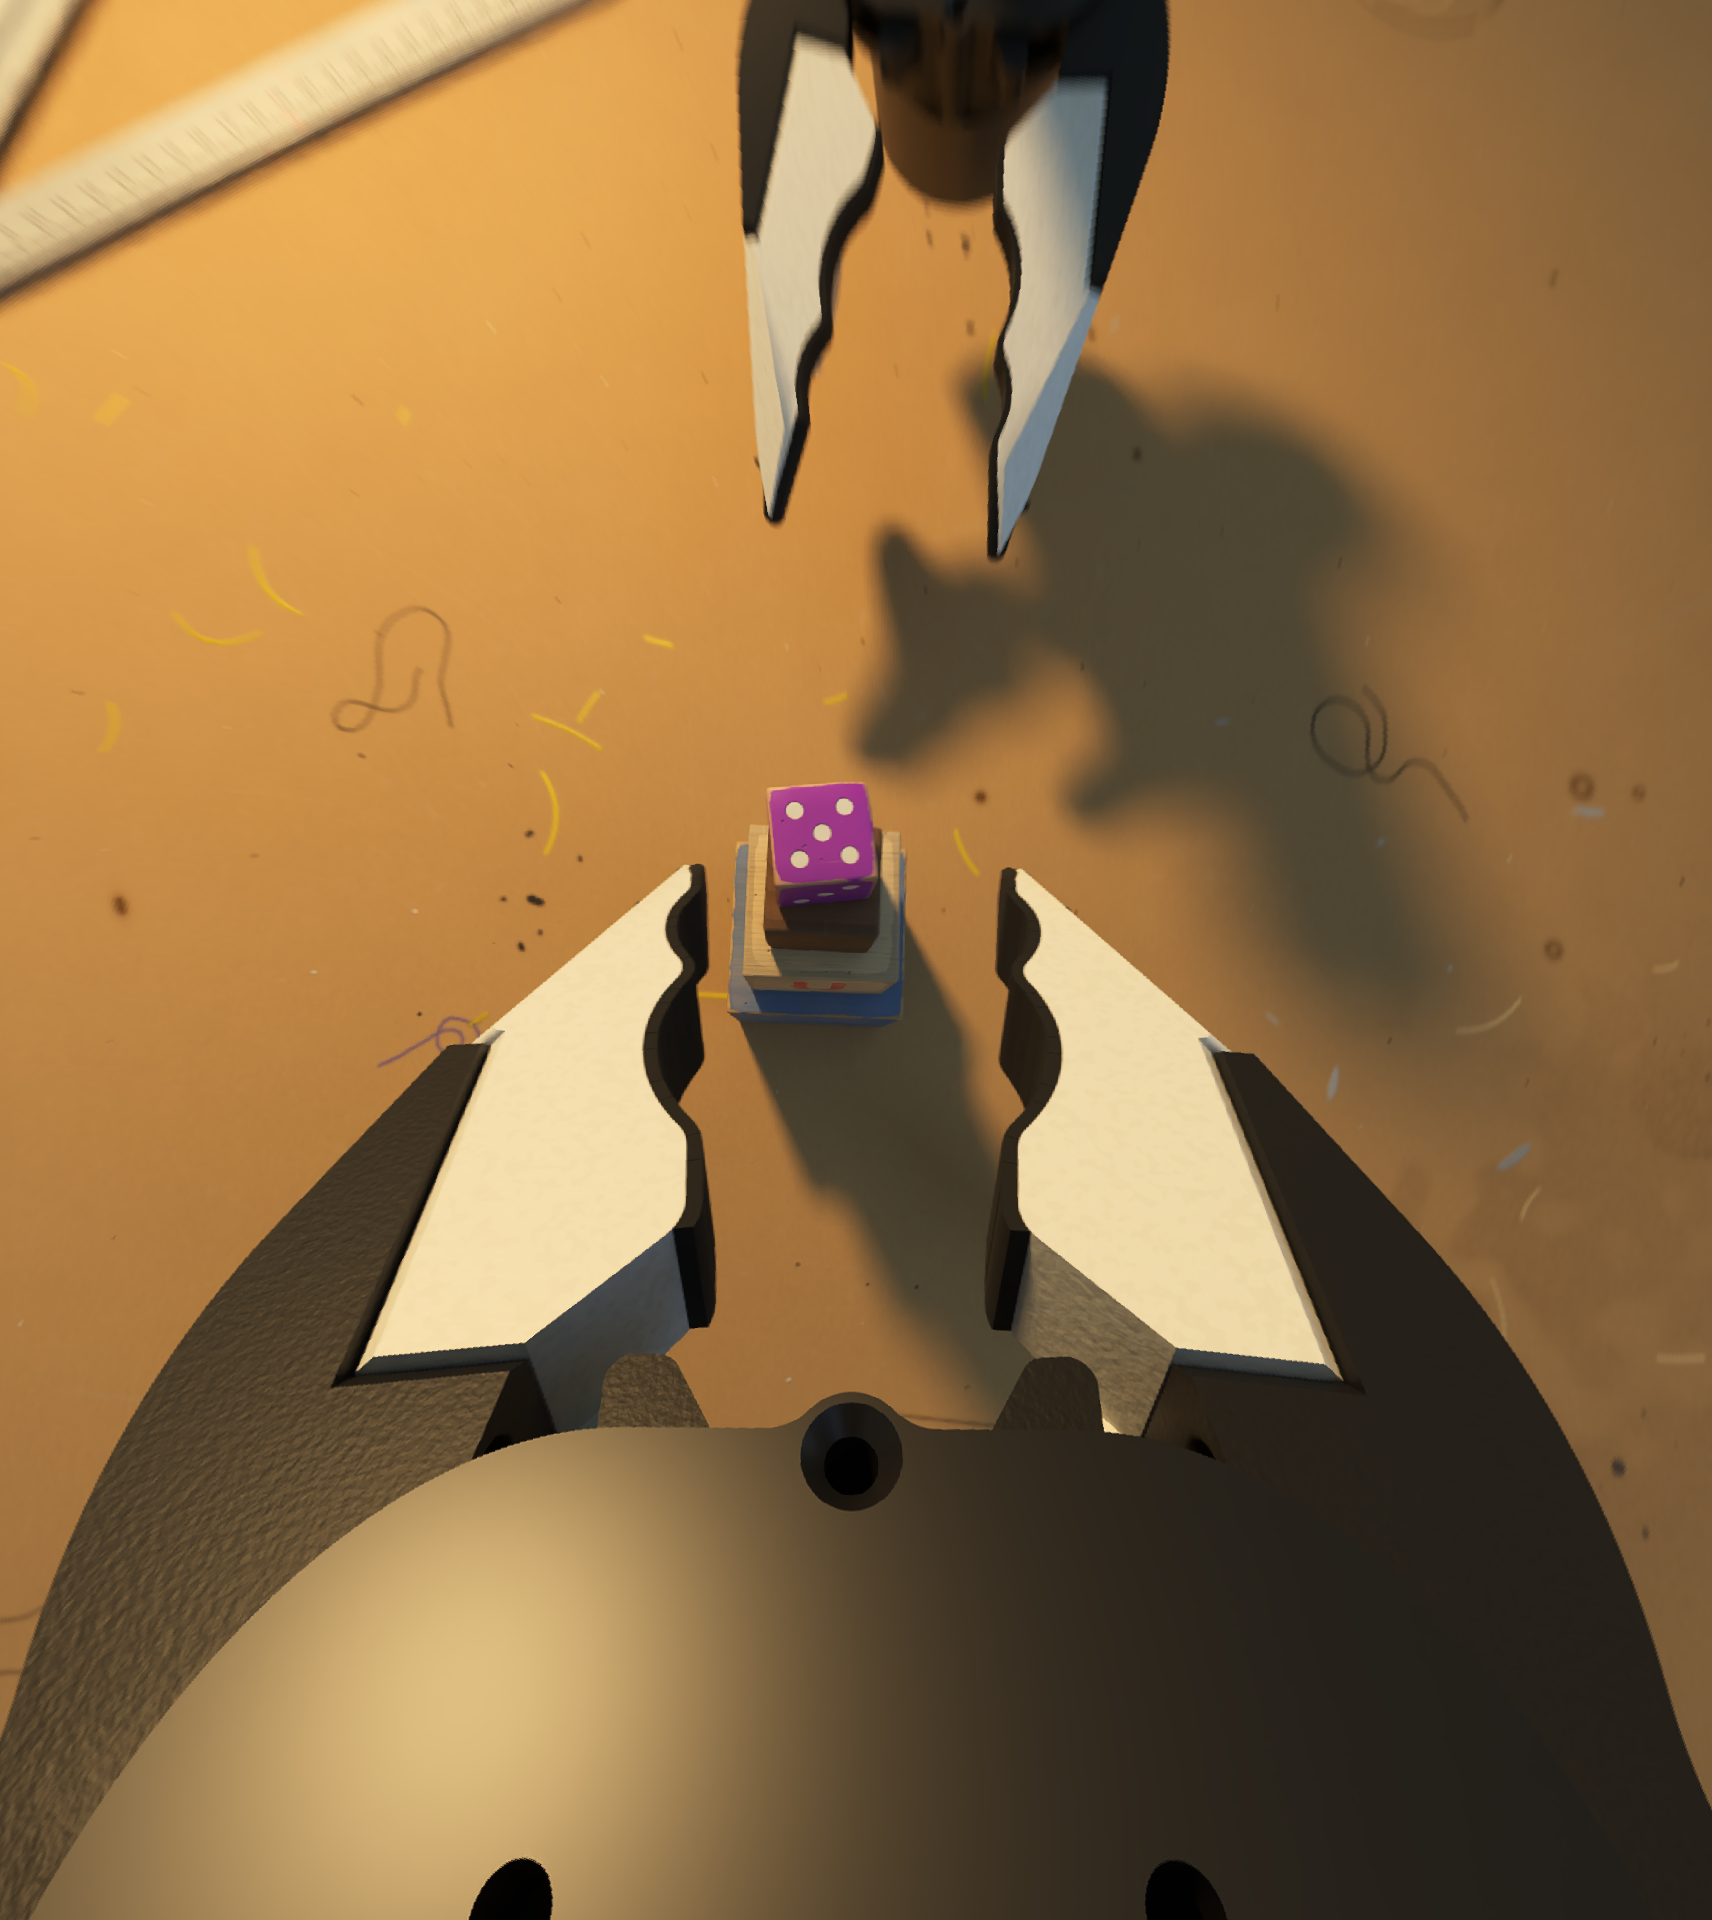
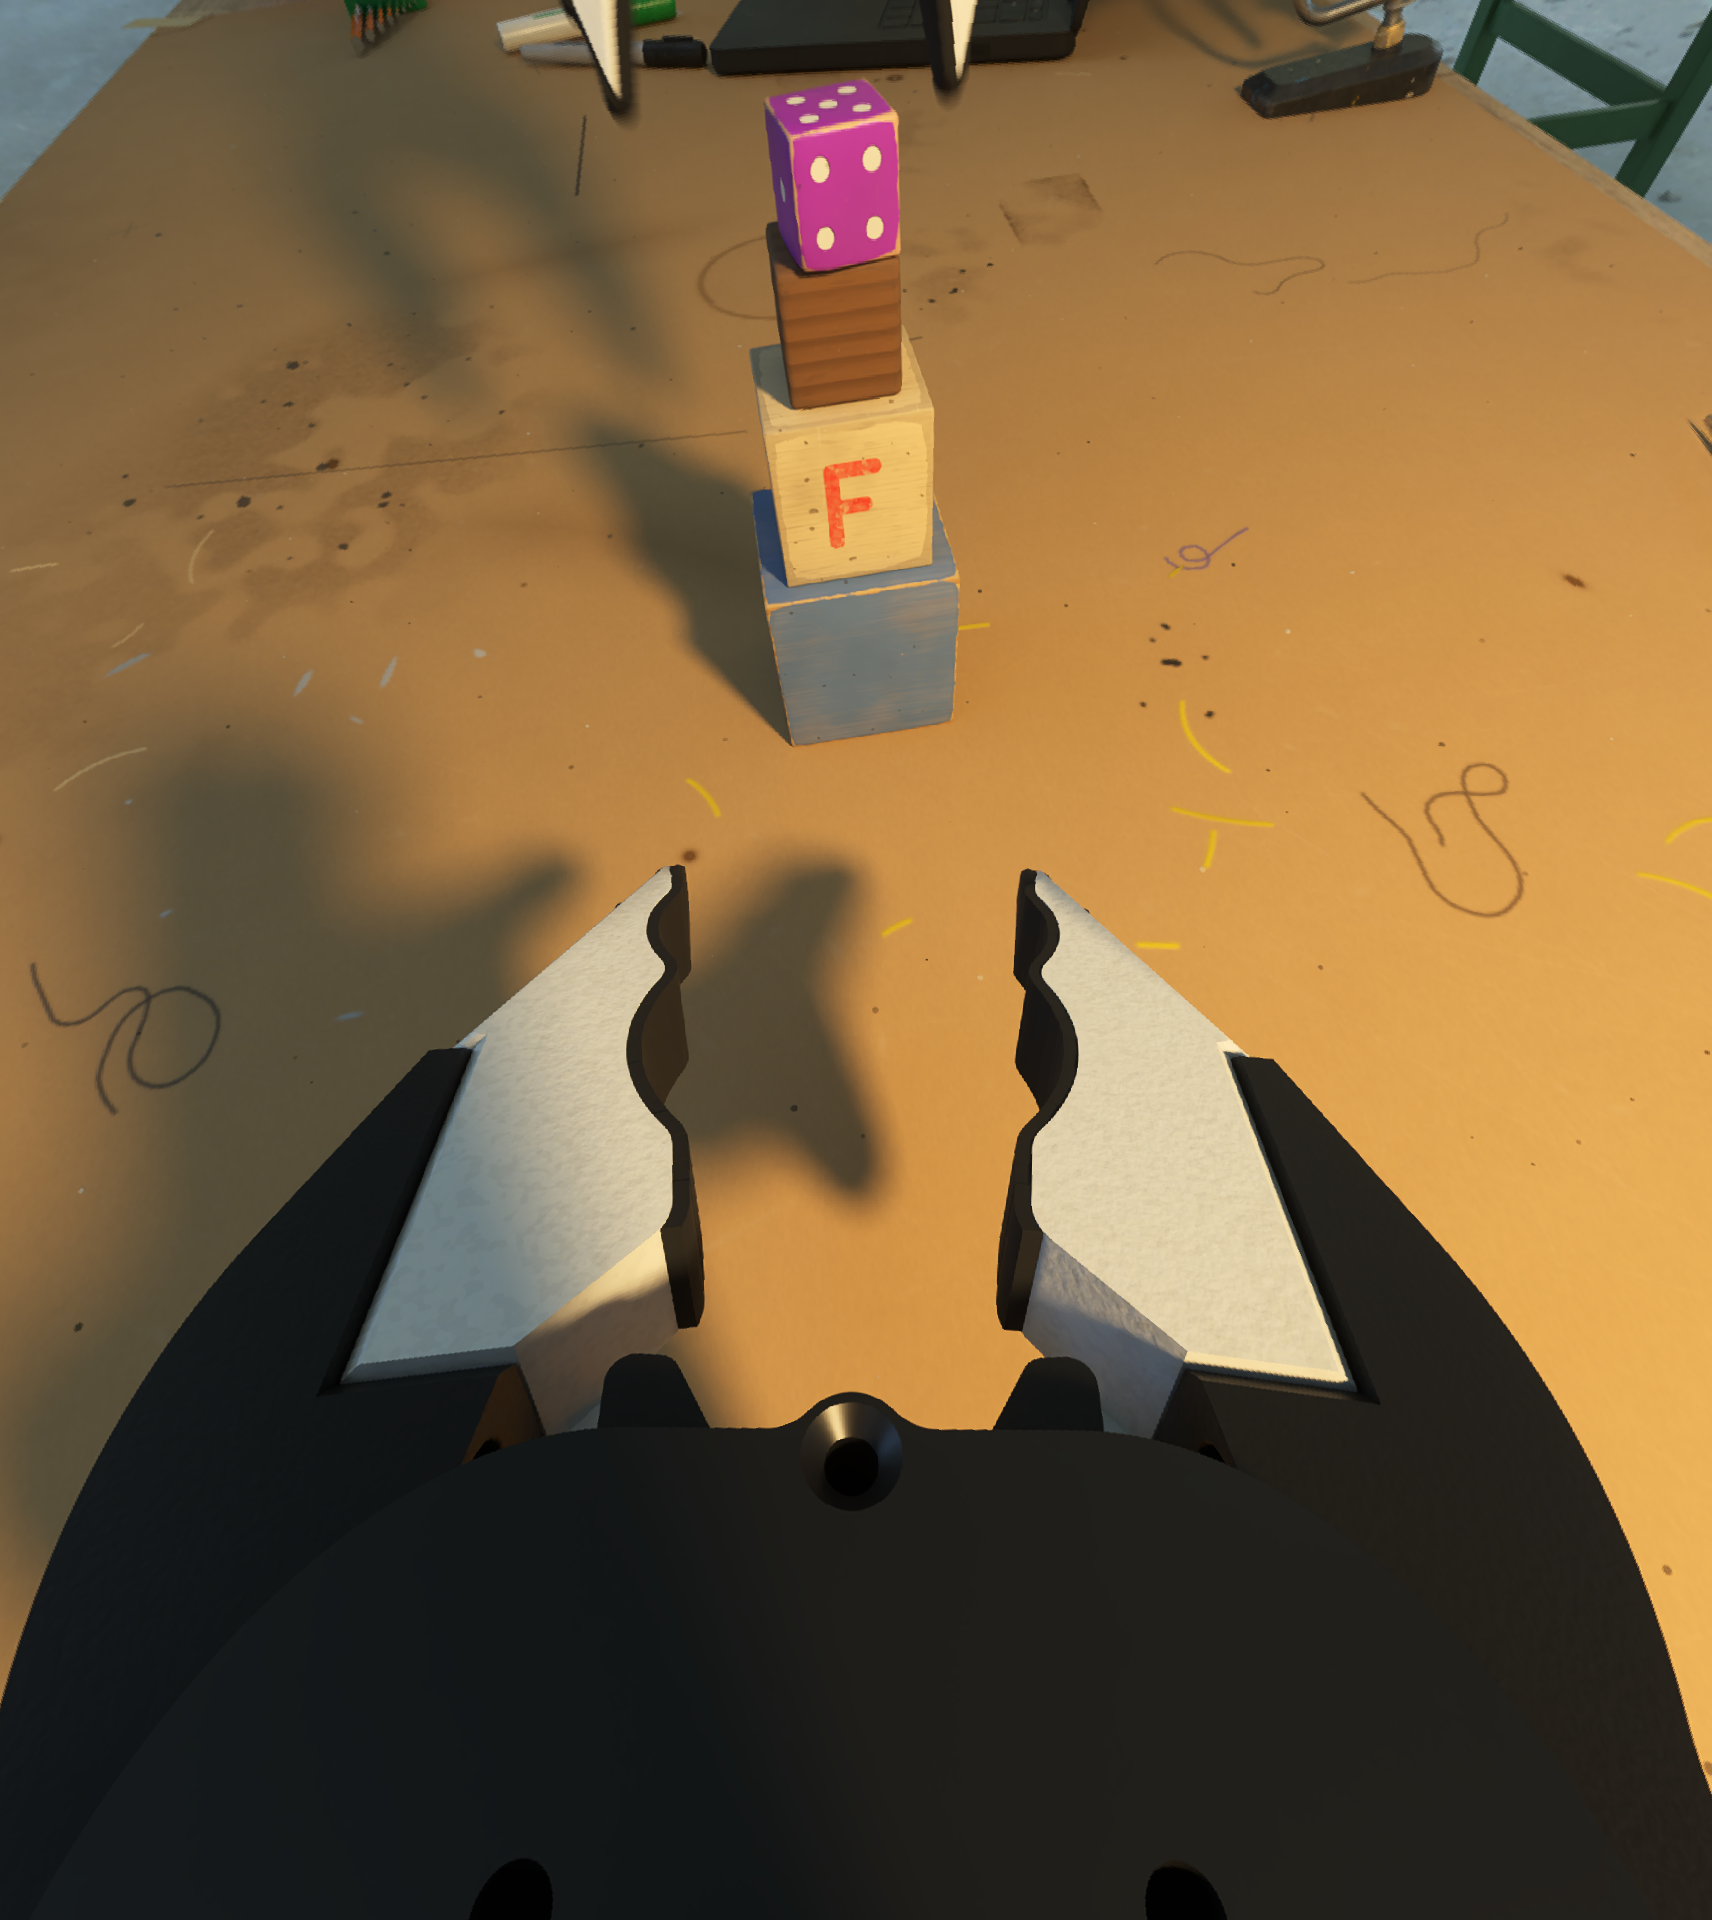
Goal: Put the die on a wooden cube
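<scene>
Both grippers' spread fingers (image 1: 613, 1091) stand apart from the stacked die (image 1: 822, 837).

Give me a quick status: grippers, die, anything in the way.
Left gripper open, empty, above the stack. Right gripper open, empty, short of it. Die sits atop brown wooden cube, stack upright. Nothing in the way.

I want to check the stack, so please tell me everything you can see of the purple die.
The die is a magenta-purple cube with white dots and slightly worn edges; it looks painted. It sits upright, a little twisted, on the brown wooden cube, the top of a stack of three blocks on the table. Only that cube touches it; both grippers are open and away.
</scene>
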